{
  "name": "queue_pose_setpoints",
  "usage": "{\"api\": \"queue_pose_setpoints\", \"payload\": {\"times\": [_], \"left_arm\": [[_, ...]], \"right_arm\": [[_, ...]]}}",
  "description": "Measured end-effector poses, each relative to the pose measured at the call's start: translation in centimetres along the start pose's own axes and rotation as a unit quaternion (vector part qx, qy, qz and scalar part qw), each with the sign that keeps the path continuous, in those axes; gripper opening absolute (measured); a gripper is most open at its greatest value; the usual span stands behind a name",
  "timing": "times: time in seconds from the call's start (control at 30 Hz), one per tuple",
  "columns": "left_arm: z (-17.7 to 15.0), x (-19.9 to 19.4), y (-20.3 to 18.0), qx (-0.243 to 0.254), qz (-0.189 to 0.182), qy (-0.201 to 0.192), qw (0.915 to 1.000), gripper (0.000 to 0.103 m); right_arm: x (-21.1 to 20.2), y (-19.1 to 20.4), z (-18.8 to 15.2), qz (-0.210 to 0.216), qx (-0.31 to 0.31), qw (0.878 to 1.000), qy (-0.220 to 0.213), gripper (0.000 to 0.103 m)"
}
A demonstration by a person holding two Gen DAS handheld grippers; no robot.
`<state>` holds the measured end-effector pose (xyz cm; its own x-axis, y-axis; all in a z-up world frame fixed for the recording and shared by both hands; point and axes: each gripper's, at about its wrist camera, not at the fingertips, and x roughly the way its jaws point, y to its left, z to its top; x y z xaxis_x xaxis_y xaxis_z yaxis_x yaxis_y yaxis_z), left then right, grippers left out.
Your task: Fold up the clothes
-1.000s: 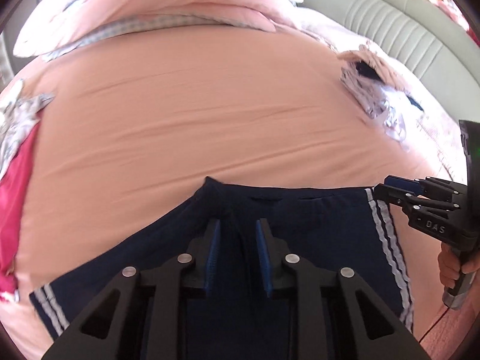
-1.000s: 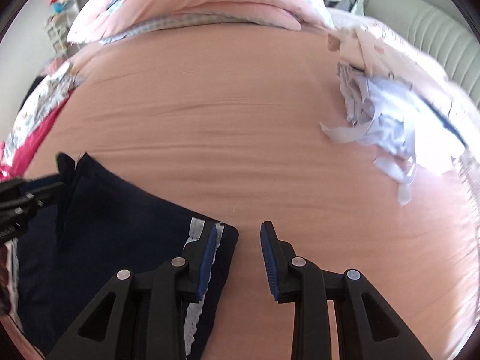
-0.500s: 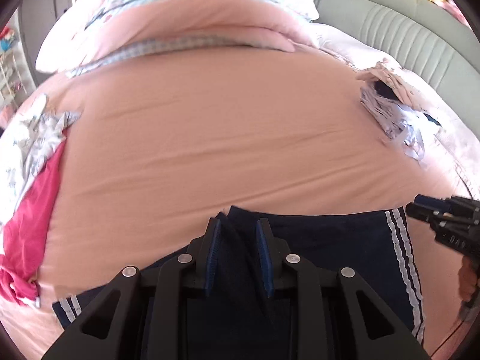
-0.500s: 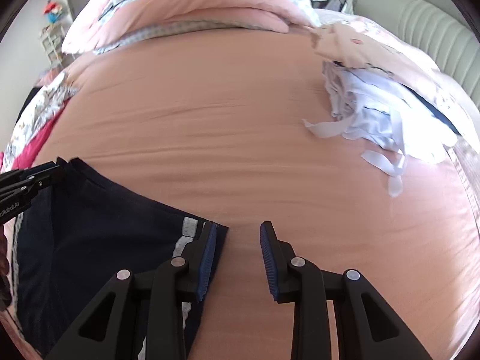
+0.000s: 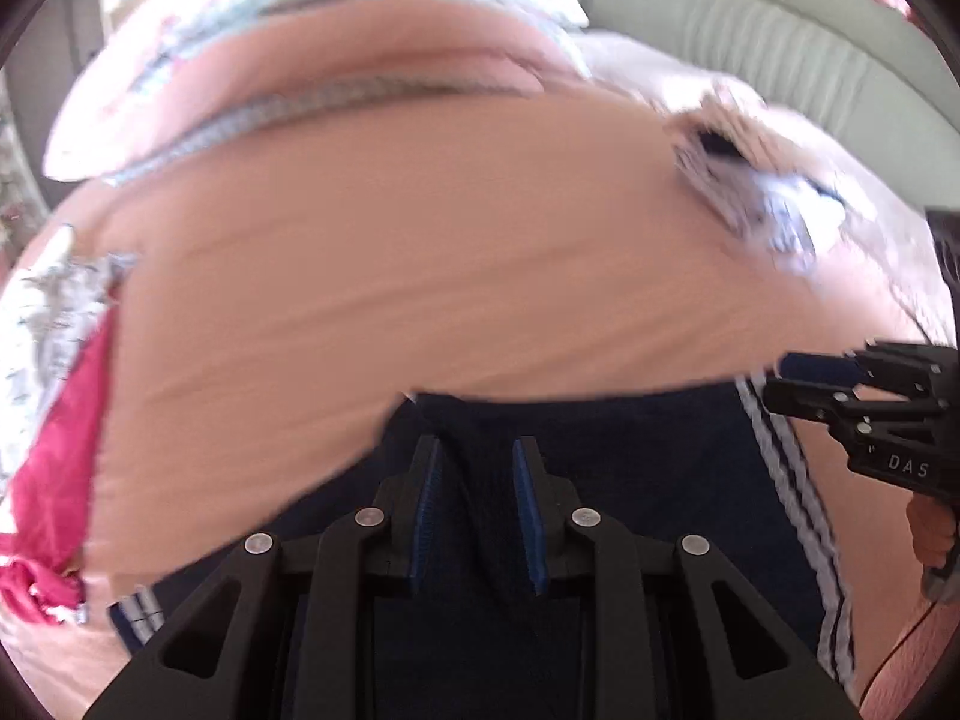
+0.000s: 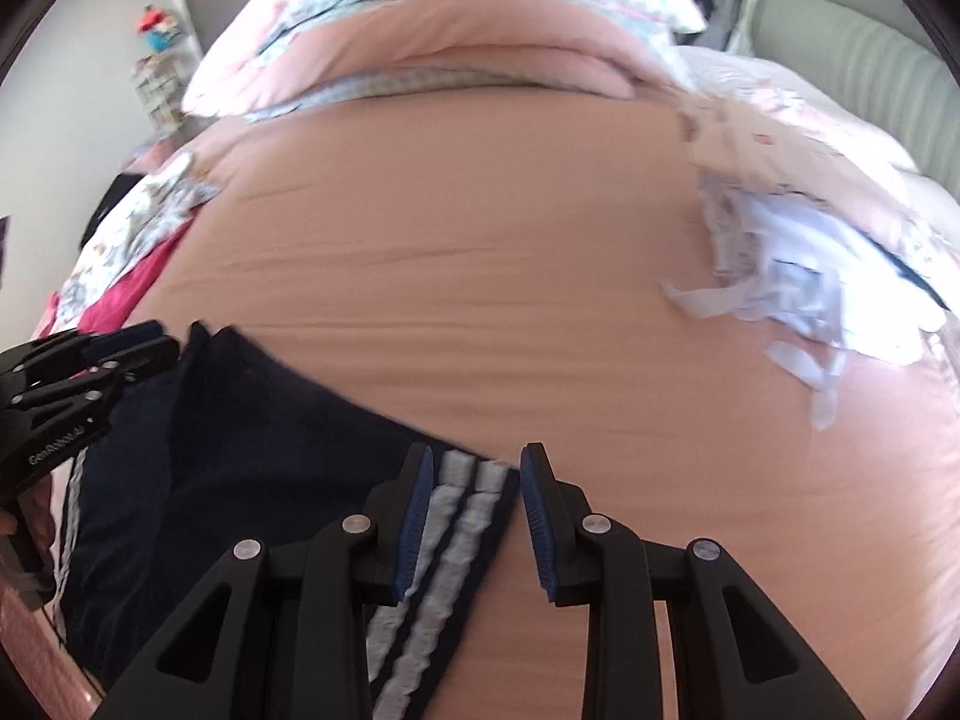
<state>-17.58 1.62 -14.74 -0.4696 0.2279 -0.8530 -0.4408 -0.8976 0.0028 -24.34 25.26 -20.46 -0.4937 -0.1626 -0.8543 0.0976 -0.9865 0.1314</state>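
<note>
Bed (image 6: 480, 312): the peach sheet is serving as the folding surface, its middle lying bare so a garment can be spread flat there.

Bedding (image 6: 456, 24): a rolled pink quilt and pillows are sitting along the far edge, seemingly pushed back out of the working area.

Unfolded pile (image 6: 798, 276): pale, crumpled clothes are waiting near the right edge, well apart from the piece in hand, likely next in line.

Pink and floral clothes (image 5: 54, 420): these are lying along the left edge, also out of the way.

Navy shorts (image 5: 630, 468): they are lying at the near edge of the bed, waistband facing the middle, white side stripes (image 6: 462, 510) at the right hem; both tools are reaching onto them, I judge to square them up for a fold.

Left gripper (image 5: 475, 504): its jaws are standing spread over a raised ridge of navy cloth near the middle of the waistband; the blurred view suggests, without showing, that the pads are clear of it.

Right gripper (image 6: 474, 510): its jaws are spread astride the striped corner, not pinching it, probably lining up to take that corner.
</note>
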Motion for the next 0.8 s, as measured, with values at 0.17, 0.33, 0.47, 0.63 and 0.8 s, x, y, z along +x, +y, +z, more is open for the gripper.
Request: {"api": "queue_pose_setpoints", "payload": {"times": [0.17,0.33,0.47,0.63,0.8], "left_arm": [[0.9,2.2,-0.5,0.005,0.002,0.017,0.9998,0.022],[2.4,2.0,-0.9,-0.012,0.034,-0.001,0.9993,0.022],[1.6,-1.1,-2.9,-0.004,0.030,-0.040,0.9987,0.022],[0.4,0.2,-5.3,0.040,-0.023,0.029,0.9985,0.022],[-0.2,-0.2,-4.1,-0.010,0.019,0.029,0.9993,0.024]], "right_arm": [[2.0,0.5,-0.6,-0.021,-0.013,0.999,0.033,0.027],[2.2,-0.7,-0.5,-0.080,0.003,0.997,0.023,0.026],[1.7,-1.8,-0.2,-0.086,0.022,0.996,0.009,0.026],[0.7,-0.9,-0.1,-0.044,-0.008,0.999,-0.016,0.029],[2.6,-0.5,-0.2,-0.079,-0.023,0.996,0.016,0.027]]}}
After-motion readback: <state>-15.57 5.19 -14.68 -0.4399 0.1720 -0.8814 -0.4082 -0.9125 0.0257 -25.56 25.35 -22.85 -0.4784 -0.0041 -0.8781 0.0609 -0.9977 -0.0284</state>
